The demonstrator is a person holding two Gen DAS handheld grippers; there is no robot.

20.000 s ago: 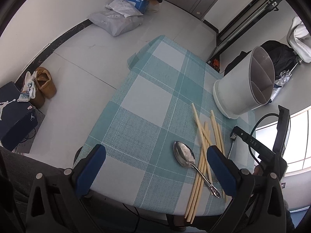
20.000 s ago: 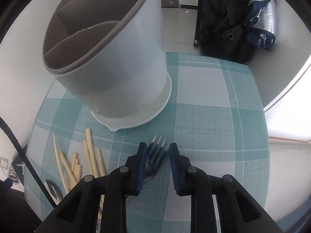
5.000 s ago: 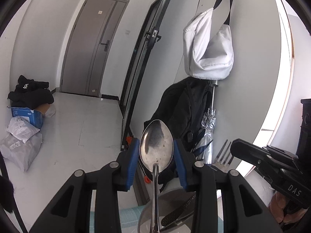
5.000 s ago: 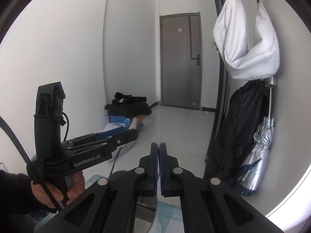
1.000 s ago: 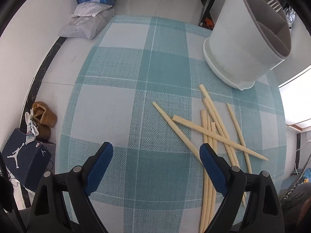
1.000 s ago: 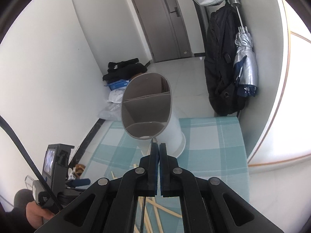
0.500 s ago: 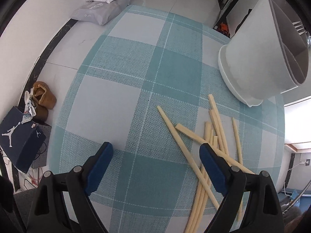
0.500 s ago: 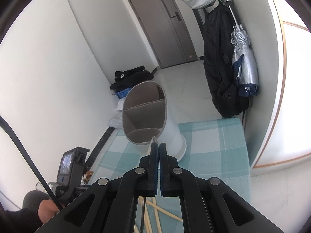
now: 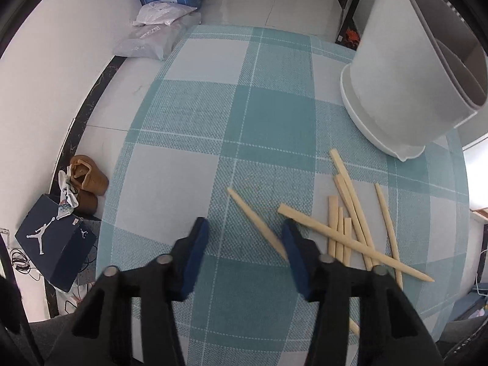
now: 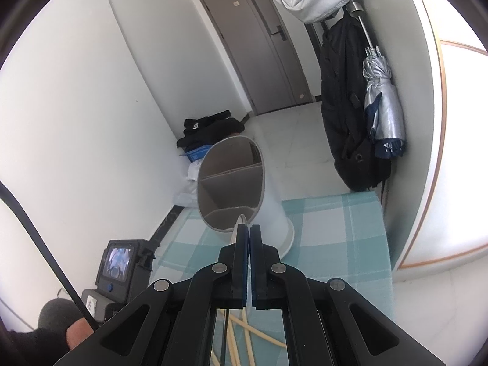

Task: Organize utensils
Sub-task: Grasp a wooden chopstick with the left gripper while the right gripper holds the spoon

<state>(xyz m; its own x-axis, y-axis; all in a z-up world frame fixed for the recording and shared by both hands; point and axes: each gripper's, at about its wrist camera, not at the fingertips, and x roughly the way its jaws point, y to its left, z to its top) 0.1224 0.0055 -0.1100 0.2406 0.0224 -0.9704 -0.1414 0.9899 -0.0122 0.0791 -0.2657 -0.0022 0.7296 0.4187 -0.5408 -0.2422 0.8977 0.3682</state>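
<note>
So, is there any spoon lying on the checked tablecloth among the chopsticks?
No, the left wrist view shows only pale chopsticks lying loose on the tablecloth beside the white holder.

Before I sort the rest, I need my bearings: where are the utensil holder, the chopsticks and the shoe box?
utensil holder (image 9: 402,70): left wrist view, outer white wall.
chopsticks (image 9: 350,238): left wrist view, mid-shaft in the pile.
shoe box (image 9: 52,241): left wrist view, printed lid.
</note>
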